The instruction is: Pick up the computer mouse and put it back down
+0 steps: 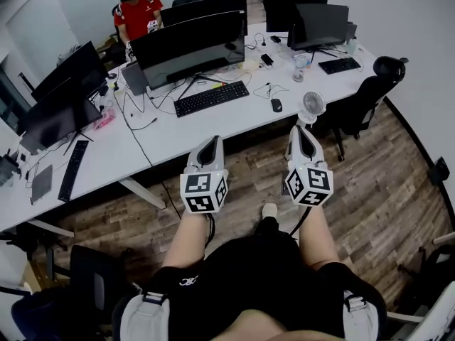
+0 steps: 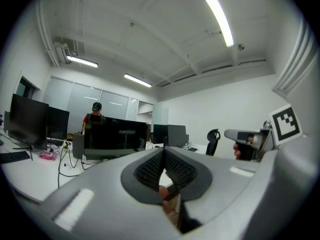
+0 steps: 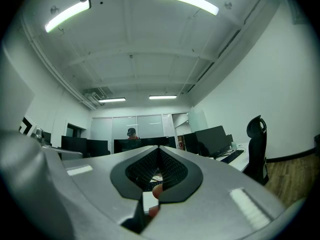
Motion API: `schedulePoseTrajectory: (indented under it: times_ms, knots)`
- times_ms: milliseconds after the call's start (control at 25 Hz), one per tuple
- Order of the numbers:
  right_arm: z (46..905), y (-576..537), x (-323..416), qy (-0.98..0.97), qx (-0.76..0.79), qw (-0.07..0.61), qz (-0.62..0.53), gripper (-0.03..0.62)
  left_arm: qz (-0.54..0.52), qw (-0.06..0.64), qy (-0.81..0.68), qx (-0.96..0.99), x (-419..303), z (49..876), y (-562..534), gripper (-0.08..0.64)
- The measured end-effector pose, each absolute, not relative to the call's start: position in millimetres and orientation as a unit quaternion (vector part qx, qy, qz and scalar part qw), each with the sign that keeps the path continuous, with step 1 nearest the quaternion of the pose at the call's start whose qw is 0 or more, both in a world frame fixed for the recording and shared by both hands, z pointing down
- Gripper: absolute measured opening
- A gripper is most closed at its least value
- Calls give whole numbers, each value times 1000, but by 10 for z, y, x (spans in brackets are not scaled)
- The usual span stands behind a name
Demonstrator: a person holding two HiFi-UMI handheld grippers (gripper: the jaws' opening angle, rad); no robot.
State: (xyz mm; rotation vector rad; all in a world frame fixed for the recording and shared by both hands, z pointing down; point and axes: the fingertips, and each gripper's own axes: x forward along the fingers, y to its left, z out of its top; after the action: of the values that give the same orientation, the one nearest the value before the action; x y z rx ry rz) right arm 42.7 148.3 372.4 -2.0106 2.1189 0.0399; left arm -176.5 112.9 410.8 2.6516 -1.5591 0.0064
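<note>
The black computer mouse [image 1: 276, 105] lies on the white desk [image 1: 170, 130], right of a black keyboard [image 1: 212, 97]. Both grippers are held over the wooden floor, short of the desk's front edge, pointing toward it. My left gripper [image 1: 210, 143] is shut with nothing between its jaws; its tips meet in the left gripper view [image 2: 163, 152]. My right gripper [image 1: 300, 130] is also shut and empty, with its tips together in the right gripper view [image 3: 159, 149]. It sits nearest the mouse, a little in front of it. Neither gripper view shows the mouse.
Curved monitors [image 1: 188, 45] stand behind the keyboard amid loose cables. A small white fan [image 1: 313, 105] sits at the desk edge near the mouse. A black office chair [image 1: 366, 94] stands to the right. A person in a red shirt [image 1: 136, 13] sits at the far desk.
</note>
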Motion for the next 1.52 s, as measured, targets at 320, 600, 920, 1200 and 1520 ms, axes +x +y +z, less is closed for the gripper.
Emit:
schedulePoseTrajectory:
  times_ms: [320, 600, 920, 1200, 1520]
  knots:
    - [3825, 746, 749, 725, -681, 103, 1, -1, 18, 26, -517, 855, -1445, 4158, 447, 51]
    - [3836, 18, 1156, 725, -681, 102, -9, 0, 28, 25, -523, 851, -1029, 4122, -211, 51]
    - [3831, -847, 1579, 740, -667, 88, -13, 0, 40, 29, -528, 848, -478, 4103, -1021, 51]
    - [3925, -1443, 1852, 750, -657, 76, -23, 0, 45, 39, -537, 841, -170, 4196, -1503, 51]
    - [4151, -1890, 1834, 759, -646, 58, -50, 0, 61, 54, -545, 835, -127, 4388, -1907, 51]
